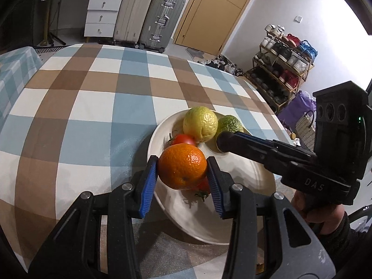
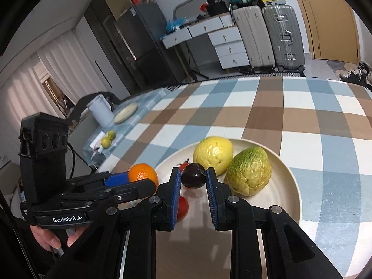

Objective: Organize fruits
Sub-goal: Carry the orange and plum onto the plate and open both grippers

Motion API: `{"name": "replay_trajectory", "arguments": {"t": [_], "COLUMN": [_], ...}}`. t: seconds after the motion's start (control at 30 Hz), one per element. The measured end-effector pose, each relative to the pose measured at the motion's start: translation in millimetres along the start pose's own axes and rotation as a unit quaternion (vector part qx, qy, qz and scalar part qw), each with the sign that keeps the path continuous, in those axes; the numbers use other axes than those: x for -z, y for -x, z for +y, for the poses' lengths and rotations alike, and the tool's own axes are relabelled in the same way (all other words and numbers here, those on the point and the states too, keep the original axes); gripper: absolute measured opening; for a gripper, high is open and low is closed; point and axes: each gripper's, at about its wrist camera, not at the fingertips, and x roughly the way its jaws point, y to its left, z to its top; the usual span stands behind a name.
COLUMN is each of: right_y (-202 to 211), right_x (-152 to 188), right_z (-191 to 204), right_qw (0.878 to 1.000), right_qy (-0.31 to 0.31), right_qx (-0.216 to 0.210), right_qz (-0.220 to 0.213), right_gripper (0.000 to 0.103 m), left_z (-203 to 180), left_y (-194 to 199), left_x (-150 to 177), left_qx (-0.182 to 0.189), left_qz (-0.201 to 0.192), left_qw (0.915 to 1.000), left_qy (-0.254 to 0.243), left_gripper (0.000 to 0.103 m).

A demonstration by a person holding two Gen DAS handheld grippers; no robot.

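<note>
Over a round cream plate [image 1: 244, 174] on a table covered by a blue, brown and white checked cloth [image 1: 93, 107], the left gripper [image 1: 182, 171] clamps an orange [image 1: 182, 169] between its 2 blue-padded fingers. The orange is bright, pebbled and glossy, with a small dark dimple near its lower side, and it is held above the plate's near-left rim. The right wrist view shows it at the plate's left edge, with the left tool's black fingers around it.

The right gripper [image 2: 193, 177] holds a dark, nearly black plum [image 2: 193, 178] with a shiny skin, the pads pressing it on either side above the plate. In the left wrist view that gripper reaches in from the right, its tips in front of the green fruit; its jaws cannot be read from there.

Lying in the plate are a yellow lemon [image 2: 213, 152] with wrinkled, dented skin and, touching it on the right, a rough green-yellow citrus [image 2: 249, 171] with a pointed end. 2 red tomatoes also sit in the plate: 1 [image 1: 183, 139] just behind the orange, another [image 1: 203, 184] partly hidden beneath it, green stem showing.
</note>
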Motion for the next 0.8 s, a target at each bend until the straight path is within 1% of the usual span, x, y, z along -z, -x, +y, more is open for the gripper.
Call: {"name": "replay_trajectory", "arguments": {"t": [0.2, 0.3, 0.43, 0.53, 0.57, 0.63, 0.67, 0.7, 0.73, 0.8], "right_y": [-9.3, -15.4, -18.8, -20.2, -20.8, -18.7, -13.6, -9.2, -2.9, 11.8], "right_x": [0.9, 1.4, 0.2, -0.9, -0.9, -0.9, -0.8, -0.7, -0.5, 0.5], "right_z": [-0.6, -1.3, -2.2, -4.7, -5.7, -6.2, -5.0, -3.6, -1.7, 1.4], "right_qw": [1.0, 1.0, 0.999, 0.999, 0.999, 0.999, 0.999, 0.999, 1.0, 1.0], "right_qy": [0.001, 0.004, 0.003, -0.007, -0.014, -0.023, -0.025, -0.023, -0.021, -0.02], "right_qx": [0.001, 0.014, 0.017, 0.015, 0.014, 0.006, 0.002, 0.001, 0.001, -0.003], "right_qz": [0.011, 0.025, 0.032, 0.033, 0.037, 0.04, 0.035, 0.03, 0.023, 0.005], "right_gripper": [0.022, 0.023, 0.023, 0.023, 0.024, 0.024, 0.024, 0.028, 0.037, 0.049], "left_z": [3.2, 2.9, 2.3, 0.6, 0.5, -2.5, -3.6, -5.9, -8.3, -13.2], "left_y": [-7.8, -8.9, -6.7, -2.5, 0.1, 6.9, 10.5, 15.2, 20.0, 29.0], "left_x": [-0.6, -2.1, -6.3, -8.5, -8.8, -8.3, -7.7, -6.6, -5.4, -2.7], "left_qx": [0.004, 0.004, -0.001, -0.017, -0.015, -0.019, -0.02, -0.022, -0.023, -0.026], "left_qz": [0.006, 0.009, 0.001, -0.001, -0.003, -0.008, -0.01, -0.013, -0.016, -0.021], "left_qw": [1.0, 0.9999, 1.0, 0.9999, 0.9999, 0.9998, 0.9997, 0.9997, 0.9996, 0.9994], "left_qy": [0.003, 0.003, 0.003, 0.001, 0.003, 0.002, 0.001, 0.0, 0.0, -0.003], "left_gripper": [0.039, 0.039, 0.039, 0.04, 0.04, 0.048, 0.049, 0.052, 0.054, 0.058]}}
